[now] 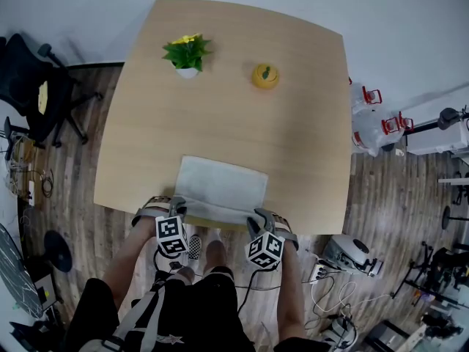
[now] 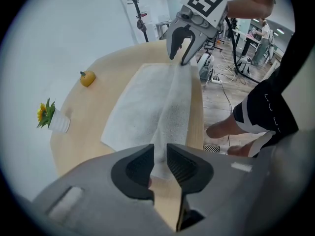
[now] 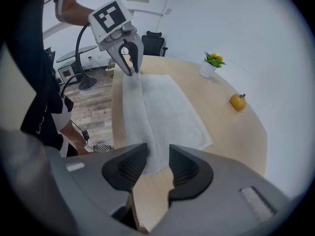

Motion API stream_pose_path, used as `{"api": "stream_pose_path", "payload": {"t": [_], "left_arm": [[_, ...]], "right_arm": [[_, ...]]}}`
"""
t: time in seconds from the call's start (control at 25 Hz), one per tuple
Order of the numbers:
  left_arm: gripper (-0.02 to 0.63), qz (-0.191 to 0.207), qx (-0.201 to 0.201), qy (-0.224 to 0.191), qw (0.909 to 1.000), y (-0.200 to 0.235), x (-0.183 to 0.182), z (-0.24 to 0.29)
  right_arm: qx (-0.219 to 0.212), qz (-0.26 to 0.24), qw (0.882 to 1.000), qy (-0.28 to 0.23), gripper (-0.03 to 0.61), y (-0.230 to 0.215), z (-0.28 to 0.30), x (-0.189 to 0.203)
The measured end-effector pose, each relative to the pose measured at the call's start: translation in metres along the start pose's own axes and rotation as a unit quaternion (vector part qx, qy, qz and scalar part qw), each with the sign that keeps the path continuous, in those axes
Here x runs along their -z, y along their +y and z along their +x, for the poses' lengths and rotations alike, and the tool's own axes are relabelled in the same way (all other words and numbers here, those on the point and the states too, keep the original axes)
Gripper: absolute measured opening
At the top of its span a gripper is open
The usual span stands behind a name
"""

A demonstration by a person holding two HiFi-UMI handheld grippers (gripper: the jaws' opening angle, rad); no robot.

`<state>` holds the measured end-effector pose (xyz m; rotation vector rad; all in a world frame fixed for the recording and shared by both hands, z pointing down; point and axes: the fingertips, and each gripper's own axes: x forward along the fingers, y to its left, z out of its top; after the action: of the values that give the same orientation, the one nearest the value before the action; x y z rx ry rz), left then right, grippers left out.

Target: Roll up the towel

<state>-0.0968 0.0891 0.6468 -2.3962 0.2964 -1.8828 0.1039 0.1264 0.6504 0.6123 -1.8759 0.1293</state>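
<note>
A white towel lies on the wooden table by its near edge. Its near hem is raised into a low fold that runs between the two grippers. My left gripper stands at the fold's left end, my right gripper at its right end. In the left gripper view the towel reaches the gap of the left gripper, whose jaws stand a little apart and do not press on it. In the right gripper view the right gripper is open, with the towel's end at the gap and bare table behind it.
A small potted plant and a yellow-orange fruit-like ornament stand at the table's far side. A black office chair is off to the left. Boxes, cables and gear lie on the floor at the right.
</note>
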Motion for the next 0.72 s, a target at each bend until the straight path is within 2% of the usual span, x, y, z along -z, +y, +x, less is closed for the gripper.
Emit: {"api": "stream_pose_path", "payload": {"t": [0.44, 0.72], "left_arm": [[0.098, 0.001, -0.041, -0.01, 0.9991, 0.001, 0.006, -0.031], [0.098, 0.007, -0.047, -0.017, 0.9987, -0.008, 0.006, -0.037]], "right_arm": [[0.034, -0.003, 0.999, -0.008, 0.158, 0.01, -0.027, -0.009], [0.036, -0.002, 0.999, -0.006, 0.158, 0.026, -0.034, -0.011]]}}
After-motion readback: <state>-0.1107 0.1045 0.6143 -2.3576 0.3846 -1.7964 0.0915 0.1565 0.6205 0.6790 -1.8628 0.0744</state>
